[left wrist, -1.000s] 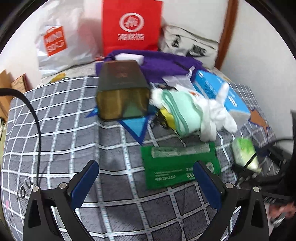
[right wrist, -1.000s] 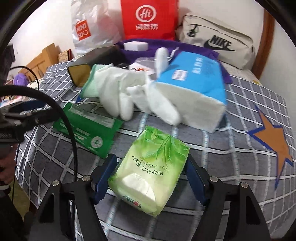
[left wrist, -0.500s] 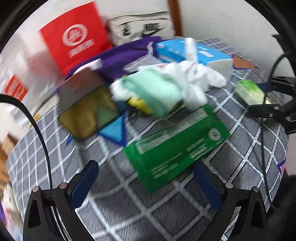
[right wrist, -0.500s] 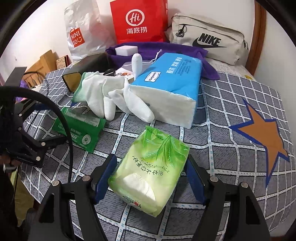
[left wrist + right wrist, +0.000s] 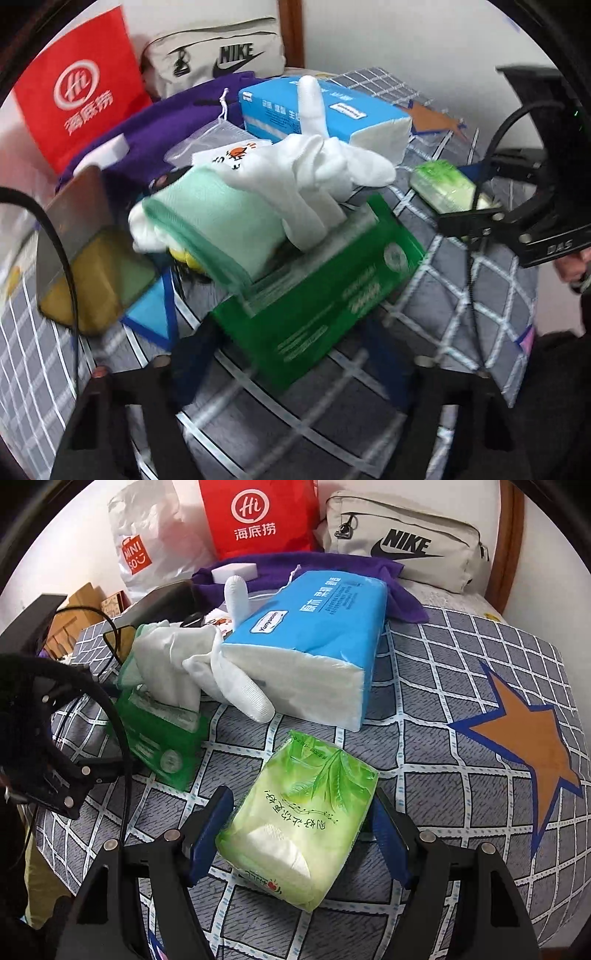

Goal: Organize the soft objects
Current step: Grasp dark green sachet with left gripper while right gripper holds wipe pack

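A flat green pack lies on the checked bed cover, with white gloves and a mint cloth resting on its far end. My left gripper straddles the near end of the green pack, and its jaws are closing. The blurred pads do not clearly press on it. My right gripper is shut on a light green tissue pack, held just above the cover. A big blue tissue pack lies behind it. The right gripper's fingers also show in the left wrist view.
A red paper bag, a white plastic bag and a beige Nike pouch stand along the back wall. Before them lie a purple cloth and a dark box. The bed cover drops off at the front.
The left gripper has rolled and moved in over the green pack, and its jaws have narrowed. The right gripper has drifted slightly with the light green tissue pack still in it.
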The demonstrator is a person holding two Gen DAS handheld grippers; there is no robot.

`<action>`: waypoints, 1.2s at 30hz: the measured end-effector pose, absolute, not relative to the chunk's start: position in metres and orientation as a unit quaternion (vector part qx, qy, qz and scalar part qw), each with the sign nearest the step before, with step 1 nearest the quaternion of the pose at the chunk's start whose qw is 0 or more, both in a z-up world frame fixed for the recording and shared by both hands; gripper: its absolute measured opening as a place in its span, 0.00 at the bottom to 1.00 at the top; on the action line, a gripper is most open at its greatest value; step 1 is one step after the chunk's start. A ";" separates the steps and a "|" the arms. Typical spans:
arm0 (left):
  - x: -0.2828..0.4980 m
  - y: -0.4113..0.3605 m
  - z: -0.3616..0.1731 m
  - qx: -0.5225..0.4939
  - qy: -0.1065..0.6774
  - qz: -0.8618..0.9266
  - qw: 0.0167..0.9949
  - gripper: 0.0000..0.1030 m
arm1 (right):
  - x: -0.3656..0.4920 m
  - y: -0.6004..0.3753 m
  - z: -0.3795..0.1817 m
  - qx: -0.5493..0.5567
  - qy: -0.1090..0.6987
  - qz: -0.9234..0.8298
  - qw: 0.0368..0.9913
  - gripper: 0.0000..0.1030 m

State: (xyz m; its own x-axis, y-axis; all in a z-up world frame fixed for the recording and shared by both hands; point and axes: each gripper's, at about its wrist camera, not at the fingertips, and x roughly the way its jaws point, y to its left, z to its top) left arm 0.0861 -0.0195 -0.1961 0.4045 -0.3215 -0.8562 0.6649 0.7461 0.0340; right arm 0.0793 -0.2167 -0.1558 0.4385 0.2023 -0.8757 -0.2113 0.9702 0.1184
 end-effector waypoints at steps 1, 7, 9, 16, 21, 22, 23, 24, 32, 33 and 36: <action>0.081 -0.019 -0.196 0.184 0.455 -0.300 0.818 0.64 | 0.079 -0.218 -0.156 -0.003 0.516 0.123 0.848 0.71; 0.038 -0.028 -0.195 0.176 0.460 -0.309 0.814 0.63 | 0.076 -0.225 -0.154 0.008 0.514 0.123 0.849 0.71; 0.034 -0.027 -0.191 0.192 0.451 -0.298 0.819 0.68 | 0.074 -0.229 -0.152 0.013 0.512 0.121 0.850 0.71; 0.051 -0.042 -0.177 0.212 0.415 -0.321 0.825 0.94 | 0.067 -0.240 -0.147 0.032 0.507 0.116 0.853 0.71; 0.068 -0.064 -0.201 0.257 0.434 -0.324 0.800 0.94 | 0.061 -0.249 -0.138 0.031 0.498 0.105 0.860 0.71; 0.071 -0.065 -0.204 0.253 0.436 -0.329 0.798 0.95 | 0.060 -0.252 -0.137 0.032 0.497 0.103 0.861 0.71; 0.074 -0.065 -0.204 0.239 0.440 -0.338 0.797 0.95 | 0.060 -0.255 -0.137 0.034 0.497 0.100 0.861 0.71; 0.079 -0.064 -0.204 0.230 0.447 -0.342 0.794 0.93 | 0.059 -0.257 -0.137 0.037 0.498 0.098 0.861 0.71; 0.091 -0.065 -0.198 0.191 0.463 -0.330 0.801 0.40 | 0.063 -0.261 -0.135 0.051 0.499 0.101 0.859 0.71; 0.094 -0.063 -0.197 0.175 0.469 -0.324 0.803 0.38 | 0.064 -0.261 -0.132 0.050 0.497 0.101 0.860 0.71; 0.094 -0.052 -0.195 0.129 0.486 -0.318 0.804 0.38 | 0.066 -0.261 -0.124 0.052 0.493 0.104 0.862 0.71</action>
